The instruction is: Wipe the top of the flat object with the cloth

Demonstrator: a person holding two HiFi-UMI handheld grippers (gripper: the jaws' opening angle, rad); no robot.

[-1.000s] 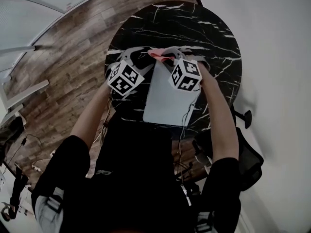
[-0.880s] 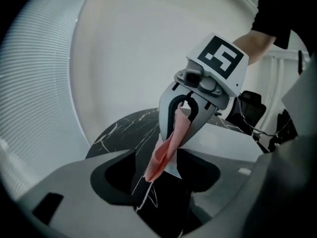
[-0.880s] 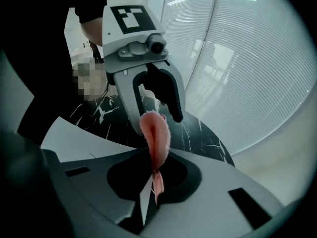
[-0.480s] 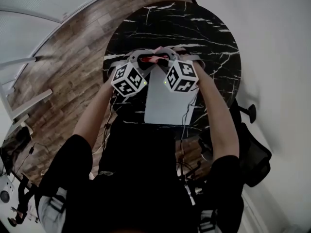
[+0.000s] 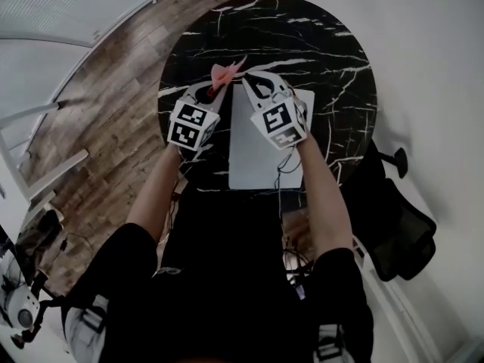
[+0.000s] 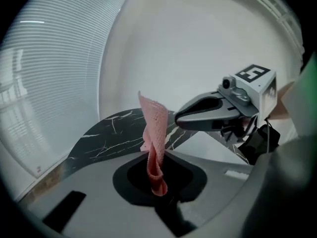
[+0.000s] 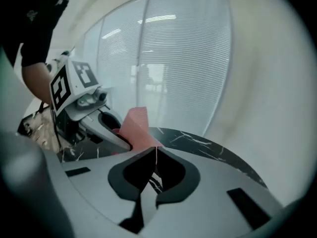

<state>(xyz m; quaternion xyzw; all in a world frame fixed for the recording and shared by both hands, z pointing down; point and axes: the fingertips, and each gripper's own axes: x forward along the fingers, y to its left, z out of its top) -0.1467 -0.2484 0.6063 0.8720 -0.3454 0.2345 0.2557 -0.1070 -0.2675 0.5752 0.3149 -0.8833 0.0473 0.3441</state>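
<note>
The pink cloth (image 5: 224, 72) stands up crumpled between the two grippers, above the black marble table (image 5: 333, 59) at the far left corner of the grey flat object (image 5: 265, 146). My left gripper (image 5: 215, 89) has its jaws closing on the cloth (image 6: 152, 133), whose lower fold is pinched between them (image 6: 159, 190). My right gripper (image 5: 252, 82) is shut (image 7: 153, 152), with a thin pink edge of the cloth (image 7: 136, 125) caught between its tips. The right gripper's fingers (image 6: 213, 114) lie close beside the cloth in the left gripper view.
The round table stands on a wooden floor (image 5: 113, 104). A black chair (image 5: 397, 225) is at the right, by a white wall. Windows with blinds (image 7: 183, 58) lie beyond the table. Cables hang at the table's near edge.
The left gripper has closed on the cloth, which was at the right gripper's tips before. Both grippers have shifted left and farther, and the cloth now sticks up left of the flat object.
</note>
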